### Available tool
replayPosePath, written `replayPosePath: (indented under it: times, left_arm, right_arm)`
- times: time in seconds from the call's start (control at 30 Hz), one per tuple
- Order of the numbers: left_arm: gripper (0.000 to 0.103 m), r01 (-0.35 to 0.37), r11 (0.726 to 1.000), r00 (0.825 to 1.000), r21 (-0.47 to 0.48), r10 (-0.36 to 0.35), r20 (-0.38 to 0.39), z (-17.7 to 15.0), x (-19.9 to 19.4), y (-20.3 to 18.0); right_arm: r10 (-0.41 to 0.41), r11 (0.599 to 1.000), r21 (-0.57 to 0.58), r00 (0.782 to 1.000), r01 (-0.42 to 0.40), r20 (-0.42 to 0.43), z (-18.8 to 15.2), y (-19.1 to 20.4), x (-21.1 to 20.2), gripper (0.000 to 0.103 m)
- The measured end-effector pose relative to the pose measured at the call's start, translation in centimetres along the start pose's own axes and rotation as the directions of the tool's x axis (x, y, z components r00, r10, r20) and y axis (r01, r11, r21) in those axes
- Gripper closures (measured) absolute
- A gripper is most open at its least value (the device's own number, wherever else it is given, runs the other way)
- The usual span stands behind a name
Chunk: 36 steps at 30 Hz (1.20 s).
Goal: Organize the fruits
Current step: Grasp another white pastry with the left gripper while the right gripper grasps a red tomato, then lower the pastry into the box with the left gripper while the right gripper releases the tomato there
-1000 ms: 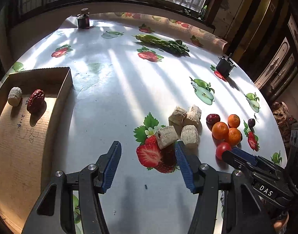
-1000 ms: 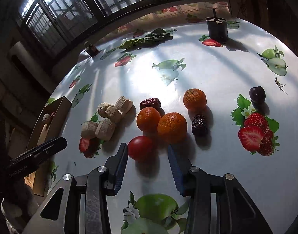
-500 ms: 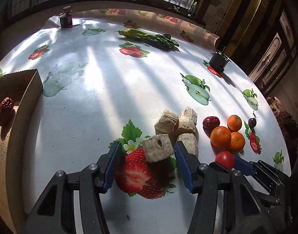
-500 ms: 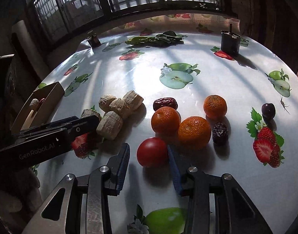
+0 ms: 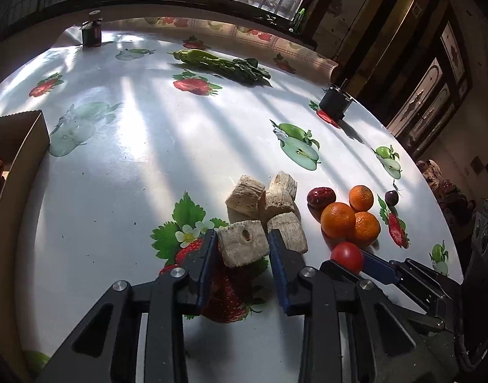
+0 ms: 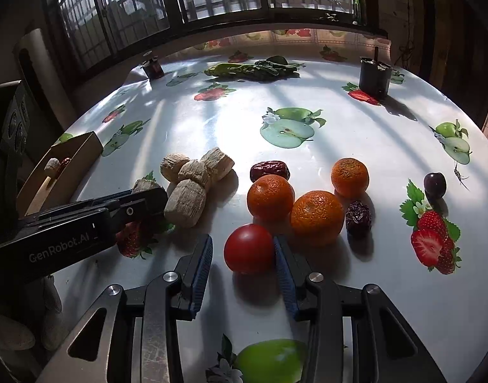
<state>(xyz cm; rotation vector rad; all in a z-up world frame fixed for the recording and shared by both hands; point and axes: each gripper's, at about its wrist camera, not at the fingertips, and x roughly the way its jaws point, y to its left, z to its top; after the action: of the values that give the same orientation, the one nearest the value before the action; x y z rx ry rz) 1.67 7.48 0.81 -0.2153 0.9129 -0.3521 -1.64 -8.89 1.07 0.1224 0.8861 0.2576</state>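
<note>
Your left claw (image 5: 243,249) has just been closing and clamps the pale chunk (image 5: 242,247) on the bench (image 5: 180,146). Your right claw (image 6: 242,252) brackets the tomato (image 6: 249,249), one pad touching, not yet clamped; both pieces seem bound for the cardboard box (image 5: 17,146).

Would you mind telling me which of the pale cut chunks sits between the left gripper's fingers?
The chunk with a hole in its face, nearest the camera, apart from the clustered four.
</note>
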Motion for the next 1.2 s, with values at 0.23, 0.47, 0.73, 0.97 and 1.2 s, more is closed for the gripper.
replayPosePath:
  times: [0.23, 0.47, 0.73, 0.97, 1.2]
  left_arm:
    - [0.072, -0.041, 0.997, 0.999, 0.073, 0.04, 0.021, -0.5, -0.2, -1.4]
    - [0.072, -0.047, 0.994, 0.997, 0.095, 0.041, 0.065, -0.8, -1.5, -2.0]
    - [0.072, -0.035, 0.998, 0.994, 0.044, 0.031, 0.101, -1.5, -4.0, -1.4]
    - [0.072, -0.015, 0.999, 0.989, -0.033, 0.02, 0.147, -3.1, -11.3, 2.0]
    - [0.072, -0.116, 0.987, 0.98, -0.111, 0.132, 0.148, -1.7, -17.7, 9.0]
  right_arm:
    - [-0.001, 1.0, 0.031, 1.0, 0.001, 0.006, -0.1, -0.6, -0.2, 0.071]
    - [-0.018, 0.997, 0.071, 1.0, 0.017, 0.015, -0.2, -1.1, -0.4, 0.071]
    - [0.002, 0.994, 0.112, 1.0, 0.001, -0.027, -0.9, -0.6, -1.5, 0.071]
    - [0.102, 0.989, 0.1, 0.994, -0.105, 0.035, 0.4, 2.0, -6.9, 0.071]
    - [0.256, 0.967, -0.016, 0.966, -0.255, 0.04, 3.8, 9.4, -8.9, 0.07]
